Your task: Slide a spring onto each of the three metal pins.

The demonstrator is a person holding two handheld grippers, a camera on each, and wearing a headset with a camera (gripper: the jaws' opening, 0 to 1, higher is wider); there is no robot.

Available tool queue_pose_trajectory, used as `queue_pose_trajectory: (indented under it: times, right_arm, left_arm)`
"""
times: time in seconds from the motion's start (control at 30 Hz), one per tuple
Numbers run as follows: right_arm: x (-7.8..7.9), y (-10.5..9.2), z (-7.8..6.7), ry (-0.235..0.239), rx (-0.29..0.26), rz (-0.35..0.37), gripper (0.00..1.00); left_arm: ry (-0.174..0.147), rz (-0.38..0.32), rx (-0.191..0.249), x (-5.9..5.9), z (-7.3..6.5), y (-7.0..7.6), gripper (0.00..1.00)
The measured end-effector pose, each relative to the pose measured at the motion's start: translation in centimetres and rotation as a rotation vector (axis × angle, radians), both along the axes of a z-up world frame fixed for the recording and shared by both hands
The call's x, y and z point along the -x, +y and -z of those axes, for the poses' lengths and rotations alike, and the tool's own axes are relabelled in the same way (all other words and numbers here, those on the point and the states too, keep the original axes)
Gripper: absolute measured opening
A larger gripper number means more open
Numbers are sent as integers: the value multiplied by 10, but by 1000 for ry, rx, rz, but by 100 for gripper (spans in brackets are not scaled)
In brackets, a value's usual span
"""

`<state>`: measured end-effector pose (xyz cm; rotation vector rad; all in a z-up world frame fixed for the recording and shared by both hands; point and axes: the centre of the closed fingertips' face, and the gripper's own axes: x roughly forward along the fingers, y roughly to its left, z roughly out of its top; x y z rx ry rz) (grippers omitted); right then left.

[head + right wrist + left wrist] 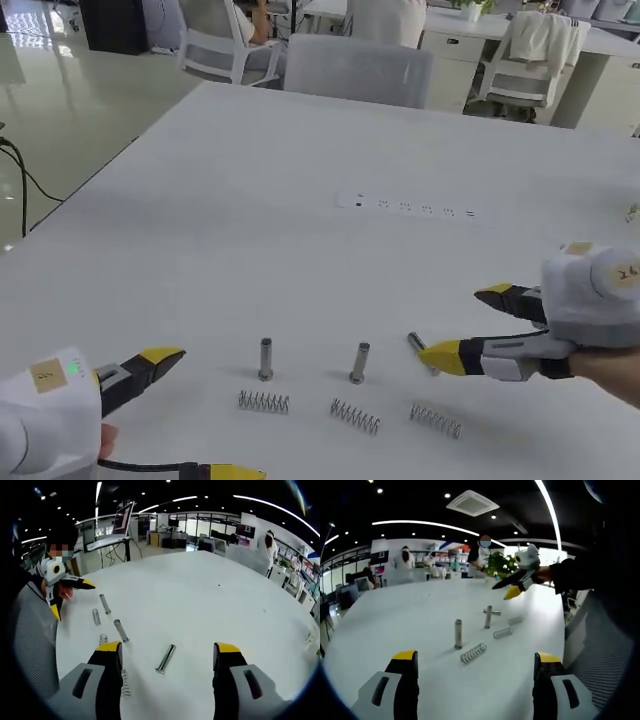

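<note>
Altogether three pins [265, 358] and three springs [263, 402], all separate.

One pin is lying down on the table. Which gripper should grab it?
Probably right. The right gripper is open, with the lying pin just in front of its jaws. The left gripper sits at the other end of the row, past both upright pins.

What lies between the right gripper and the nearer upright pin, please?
The third pin, lying on its side, is between the right gripper and that upright pin, as the head view shows.
</note>
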<state>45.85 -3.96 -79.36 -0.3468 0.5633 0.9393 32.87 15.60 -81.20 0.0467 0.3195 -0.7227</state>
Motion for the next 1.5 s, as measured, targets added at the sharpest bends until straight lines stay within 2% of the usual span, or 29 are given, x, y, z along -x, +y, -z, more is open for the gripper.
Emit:
queue_pose_trajectory:
  times: [0.13, 0.23, 0.33, 0.47, 0.57, 0.7, 0.87, 0.93, 1.23, 1.3, 1.5]
  right_arm:
    - [-5, 8, 6, 15, 22, 1, 70]
    - [-12, 7, 14, 35, 40, 17, 66]
    - [-12, 9, 21, 55, 65, 28, 64]
    - [-16, 9, 31, 69, 111, 50, 55]
    - [-21, 9, 35, 79, 120, 65, 52]
    - [-22, 11, 38, 91, 142, 73, 47]
    - [-21, 11, 47, 139, 169, 90, 41]
    - [-21, 13, 49, 143, 175, 92, 40]
    - [-21, 13, 58, 189, 220, 107, 24]
    - [-21, 13, 59, 186, 226, 104, 20]
    - [-19, 12, 65, 211, 247, 108, 17]
  left_arm:
    - [2, -5, 1, 1, 0, 0, 93]
    - [2, -12, 4, 1, 0, 1, 93]
    - [6, -14, 4, 2, 1, 2, 92]
    - [12, -14, 5, 3, 2, 2, 92]
    - [11, -15, 6, 3, 3, 2, 92]
    - [10, -18, 11, 2, 3, 3, 92]
    - [11, -19, 14, 2, 4, 3, 91]
    - [11, -19, 14, 2, 5, 3, 91]
    - [10, -20, 17, 2, 4, 6, 90]
    - [12, -20, 16, 3, 5, 6, 90]
    - [15, -20, 18, 3, 5, 7, 89]
